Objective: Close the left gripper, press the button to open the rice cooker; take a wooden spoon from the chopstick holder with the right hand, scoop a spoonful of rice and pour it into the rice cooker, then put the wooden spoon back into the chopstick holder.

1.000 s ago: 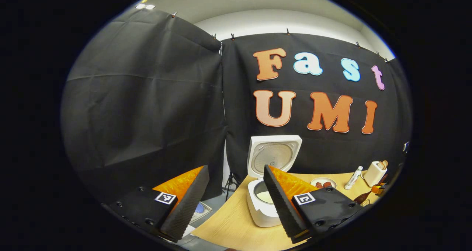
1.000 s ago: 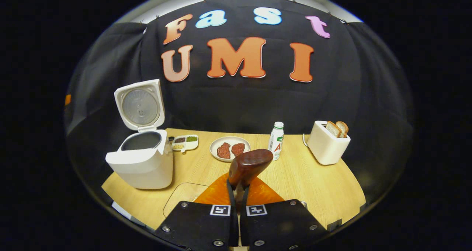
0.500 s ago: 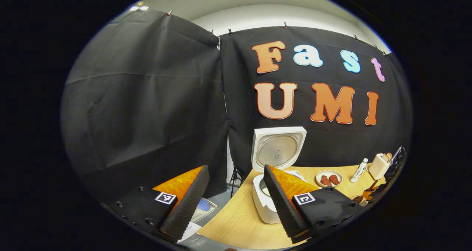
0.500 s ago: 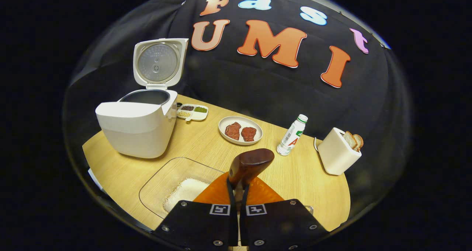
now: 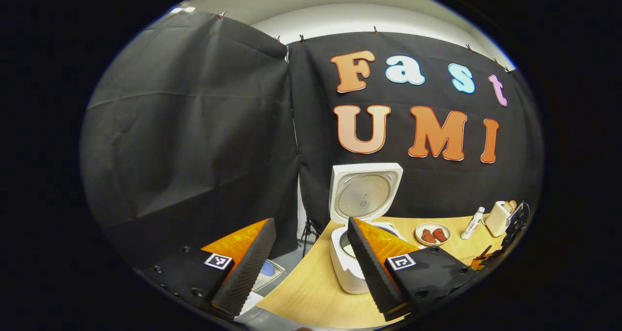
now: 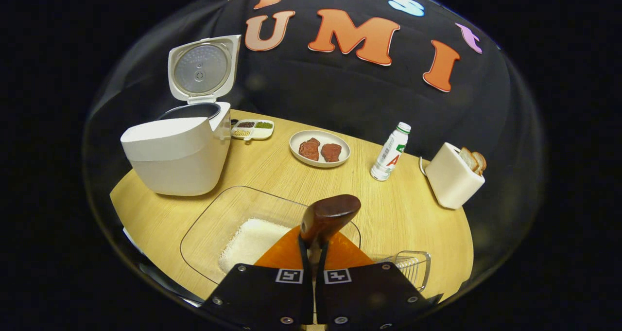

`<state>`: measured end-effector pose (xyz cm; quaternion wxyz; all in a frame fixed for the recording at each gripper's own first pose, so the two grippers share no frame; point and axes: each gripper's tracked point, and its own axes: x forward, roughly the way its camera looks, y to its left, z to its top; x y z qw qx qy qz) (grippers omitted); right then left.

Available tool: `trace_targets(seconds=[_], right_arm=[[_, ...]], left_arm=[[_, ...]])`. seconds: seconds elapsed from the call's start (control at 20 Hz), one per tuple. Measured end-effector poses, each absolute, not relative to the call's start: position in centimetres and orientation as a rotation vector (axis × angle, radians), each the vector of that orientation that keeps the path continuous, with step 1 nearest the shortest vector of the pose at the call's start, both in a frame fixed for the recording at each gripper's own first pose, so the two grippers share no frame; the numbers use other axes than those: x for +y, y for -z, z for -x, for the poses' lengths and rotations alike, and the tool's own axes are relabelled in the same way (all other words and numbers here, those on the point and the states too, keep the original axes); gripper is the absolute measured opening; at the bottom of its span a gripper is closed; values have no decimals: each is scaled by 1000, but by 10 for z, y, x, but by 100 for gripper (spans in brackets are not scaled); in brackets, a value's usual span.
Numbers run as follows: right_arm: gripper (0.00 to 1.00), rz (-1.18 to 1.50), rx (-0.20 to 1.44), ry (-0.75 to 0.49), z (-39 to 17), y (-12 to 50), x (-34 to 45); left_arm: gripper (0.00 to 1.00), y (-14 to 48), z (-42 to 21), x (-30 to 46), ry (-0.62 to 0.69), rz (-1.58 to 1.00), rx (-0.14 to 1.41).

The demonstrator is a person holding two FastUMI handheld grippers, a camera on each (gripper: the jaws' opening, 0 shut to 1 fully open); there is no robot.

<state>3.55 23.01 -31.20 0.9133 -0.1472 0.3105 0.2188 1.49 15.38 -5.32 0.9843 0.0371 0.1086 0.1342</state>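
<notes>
2 fingers of the right gripper (image 6: pixel 313 253) are clamped together on the wooden spoon (image 6: pixel 326 217), whose dark bowl projects forward just past the fingertips. Below and ahead of the fingers, a clear rice container (image 6: pixel 228 224) sits on the tabletop (image 6: pixel 413 214) and holds a mound of white rice (image 6: pixel 248 241) to the left of the fingers. Farther ahead and to the left stands the rice cooker (image 6: pixel 177 148) with its lid (image 6: pixel 202 68) raised upright. Ahead of the fingers are a plate of meat (image 6: pixel 319 148), a bottle (image 6: pixel 390 151) and a toaster (image 6: pixel 452 175) holding bread. A wire holder (image 6: pixel 413 268) lies just right of the fingers.

Left gripper (image 5: pixel 306 263): the 2 fingers stand wide apart, gripping nothing. The open rice cooker (image 5: pixel 357 234) lies ahead, partly hidden behind the right-hand finger (image 5: pixel 369 268).
</notes>
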Motion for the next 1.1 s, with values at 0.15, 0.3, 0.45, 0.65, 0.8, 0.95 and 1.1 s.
trace_targets(seconds=[0.15,0.3,0.45,0.65,0.8,0.95,1.1], right_arm=[[1,182,680,-413,-30,313,226],[1,-9,747,-378,-23,317,227],[1,-175,797,-374,-15,322,237],[1,-353,861,-386,-4,330,266],[1,-407,883,-352,-7,334,271],[1,-429,888,-303,-13,339,269],[1,-488,898,-267,-14,340,270]], left_arm=[[100,56,-15,151,-269,-68,225],[100,58,-14,148,-267,-62,228],[100,58,-14,145,-262,-66,228],[100,61,-14,144,-257,-78,235],[100,65,-16,140,-248,-74,242],[100,67,-17,139,-241,-61,247],[100,72,-20,137,-236,-57,253]])
